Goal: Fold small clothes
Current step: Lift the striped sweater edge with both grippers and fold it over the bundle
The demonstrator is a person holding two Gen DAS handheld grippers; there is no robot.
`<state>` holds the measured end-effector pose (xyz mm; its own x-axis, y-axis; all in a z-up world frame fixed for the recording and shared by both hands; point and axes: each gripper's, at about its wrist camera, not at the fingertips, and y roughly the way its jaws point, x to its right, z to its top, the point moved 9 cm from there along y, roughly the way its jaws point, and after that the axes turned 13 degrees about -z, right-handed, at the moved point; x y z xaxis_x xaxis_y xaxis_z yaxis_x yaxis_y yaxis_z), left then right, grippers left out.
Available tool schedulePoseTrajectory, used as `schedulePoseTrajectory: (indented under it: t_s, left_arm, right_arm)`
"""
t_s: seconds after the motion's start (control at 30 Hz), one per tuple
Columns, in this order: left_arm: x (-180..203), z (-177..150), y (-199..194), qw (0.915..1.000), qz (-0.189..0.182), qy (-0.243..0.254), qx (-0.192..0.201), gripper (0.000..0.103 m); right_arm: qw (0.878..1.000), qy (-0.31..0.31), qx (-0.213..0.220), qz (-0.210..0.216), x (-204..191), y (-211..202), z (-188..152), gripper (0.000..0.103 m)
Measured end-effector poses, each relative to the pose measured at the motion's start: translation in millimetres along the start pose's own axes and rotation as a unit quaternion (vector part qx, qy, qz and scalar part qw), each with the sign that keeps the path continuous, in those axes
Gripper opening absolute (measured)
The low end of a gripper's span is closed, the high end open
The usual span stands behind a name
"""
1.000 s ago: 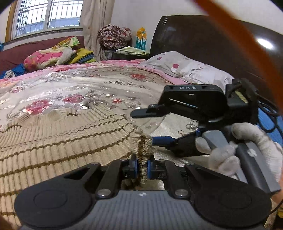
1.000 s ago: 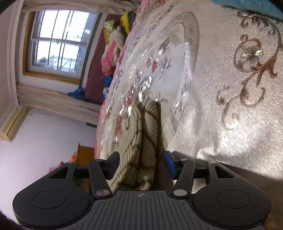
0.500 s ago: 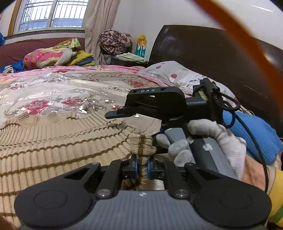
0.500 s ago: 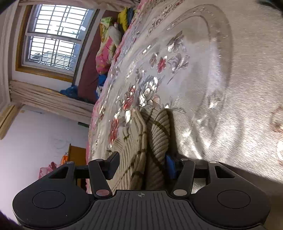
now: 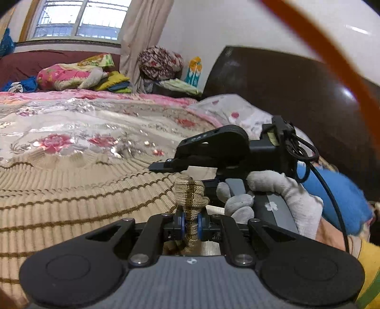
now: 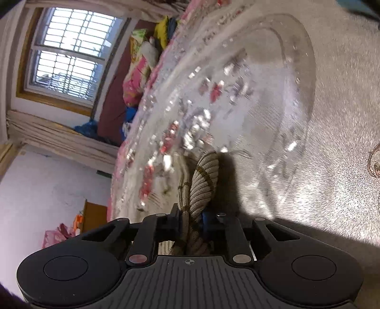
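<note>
**Both grippers take the sweater's edge for a fold**

Bedroom light from the barred window falls across a floral bedspread, where a beige ribbed sweater with thin brown stripes lies spread over the lower left of the left wrist view. At the bottom centre of that view the left gripper is clamped on a bunched bit of the knit's edge, which stands up in a small tuft above the blue pads. Just right of it, a white-gloved hand carries the right gripper, seen from the side in this view. In the right wrist view, its jaws are closing, with a thick roll of the same knit between them; the fabric already looks pinched there.

By my reading, the step in hand is securing two grip points along one edge. The next move seems to call for a firm hold on both sides, then lifting together and carrying the edge over the garment evenly, so that neither corner slips or drags the bedspread.
</note>
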<state>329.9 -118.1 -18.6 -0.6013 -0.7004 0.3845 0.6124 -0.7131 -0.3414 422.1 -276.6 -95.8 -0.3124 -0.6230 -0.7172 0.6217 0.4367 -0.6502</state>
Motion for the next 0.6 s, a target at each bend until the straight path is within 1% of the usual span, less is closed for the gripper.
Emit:
schedulePoseTrajectory:
  t_s: [0.13,0.27,0.43,0.6]
  left_arm:
    - [-5.8,9.6,-24.9,0.9995,0.001,-0.010,0.029,0.016]
    - [-18.0,15.7,-56.6,0.9982,0.007,-0.021,0.056,0.016]
    - [-44.4,20.2,-104.1,0.9942,0.025,-0.045,0.094,0.016]
    - [-81.6,17.4,-146.0,0.9885,0.053,-0.076,0.119,0.016]
  right_arm:
    - [1.000,-0.012,0.019,0.012,-26.7,-13.9,-0.8,0.017]
    - [0.998,-0.037,0.032,0.024,-66.8,-20.2,-9.7,0.016]
    - [0.996,-0.078,0.032,0.037,-120.7,-14.4,-34.5,0.016]
    - [0.992,-0.116,0.017,0.041,-169.7,9.4,-68.7,0.016]
